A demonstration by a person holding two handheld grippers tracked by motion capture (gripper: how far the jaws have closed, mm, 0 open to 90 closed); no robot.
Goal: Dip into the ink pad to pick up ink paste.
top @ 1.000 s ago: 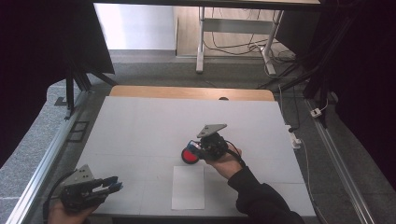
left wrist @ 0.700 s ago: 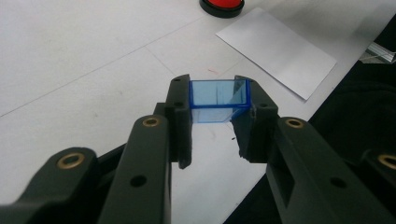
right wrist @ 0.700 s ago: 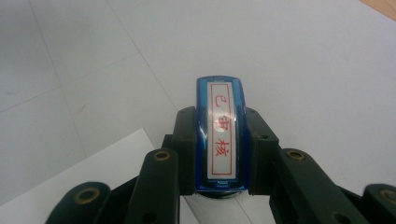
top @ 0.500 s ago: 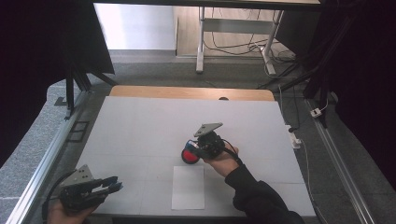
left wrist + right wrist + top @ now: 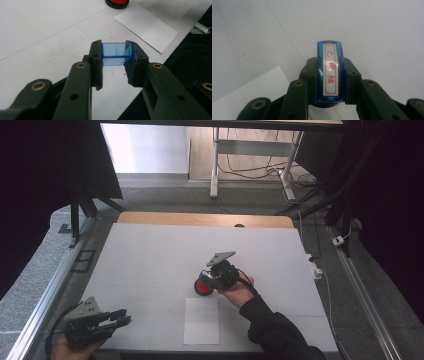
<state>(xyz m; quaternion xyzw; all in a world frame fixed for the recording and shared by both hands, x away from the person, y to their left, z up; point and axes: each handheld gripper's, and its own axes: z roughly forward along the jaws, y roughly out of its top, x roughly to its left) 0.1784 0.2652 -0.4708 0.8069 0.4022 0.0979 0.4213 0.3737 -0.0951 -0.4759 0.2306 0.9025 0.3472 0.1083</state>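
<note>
Blue stamp (image 5: 330,74) clamped in right gripper (image 5: 216,279), little moved, pressing on red ink pad (image 5: 202,287): inking. Left gripper (image 5: 115,60) grips blue cap (image 5: 116,53).

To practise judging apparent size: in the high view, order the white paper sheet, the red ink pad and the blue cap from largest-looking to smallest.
1. White paper sheet
2. Red ink pad
3. Blue cap, a sliver in the left tool; nearer the camera, yet smallest.

High view overhead, facing forward; gripper views close, sharing white table (image 5: 150,260).
</note>
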